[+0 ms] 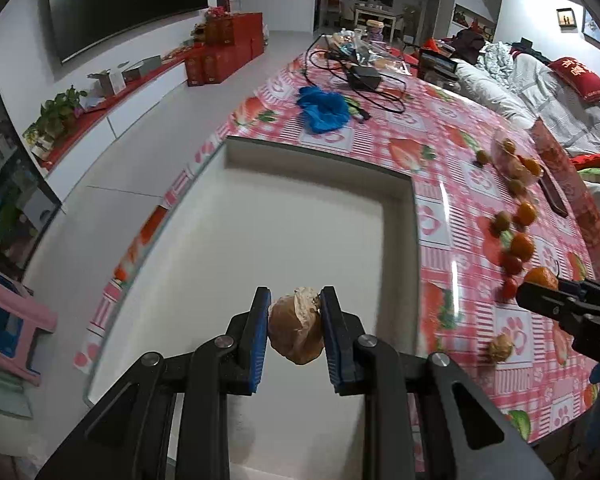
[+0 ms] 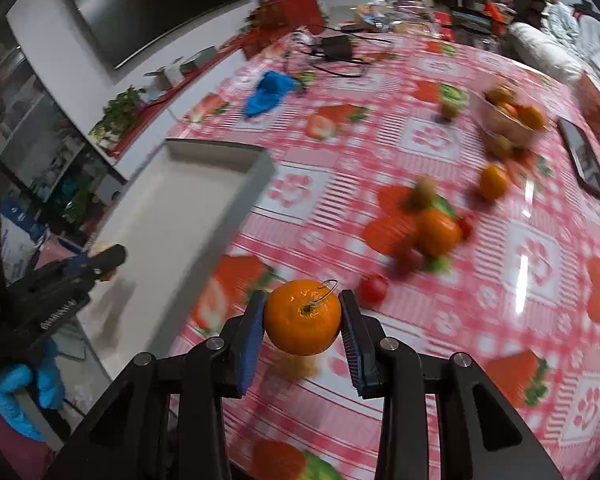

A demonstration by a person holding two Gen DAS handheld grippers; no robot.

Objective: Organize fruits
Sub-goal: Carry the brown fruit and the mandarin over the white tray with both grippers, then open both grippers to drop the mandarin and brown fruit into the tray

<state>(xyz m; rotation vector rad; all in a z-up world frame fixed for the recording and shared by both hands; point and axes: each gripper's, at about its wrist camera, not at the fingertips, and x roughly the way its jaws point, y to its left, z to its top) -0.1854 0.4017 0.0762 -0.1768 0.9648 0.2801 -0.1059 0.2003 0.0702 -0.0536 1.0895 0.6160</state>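
Fruit is scattered over the right half of the surface (image 2: 440, 360). One white tray (image 1: 236, 148) lies at its left edge, empty inside, with a blue cloth (image 1: 324, 110) beyond it. One bowl (image 2: 508, 120) holds several oranges; at least two more oranges and a few small red and greenish fruits lie loose, blurred. The left tool (image 1: 295, 326) is clamped on one brown fruit (image 1: 296, 332) above the tray. The right tool (image 2: 303, 316) grips one orange (image 2: 302, 317) above the surface.
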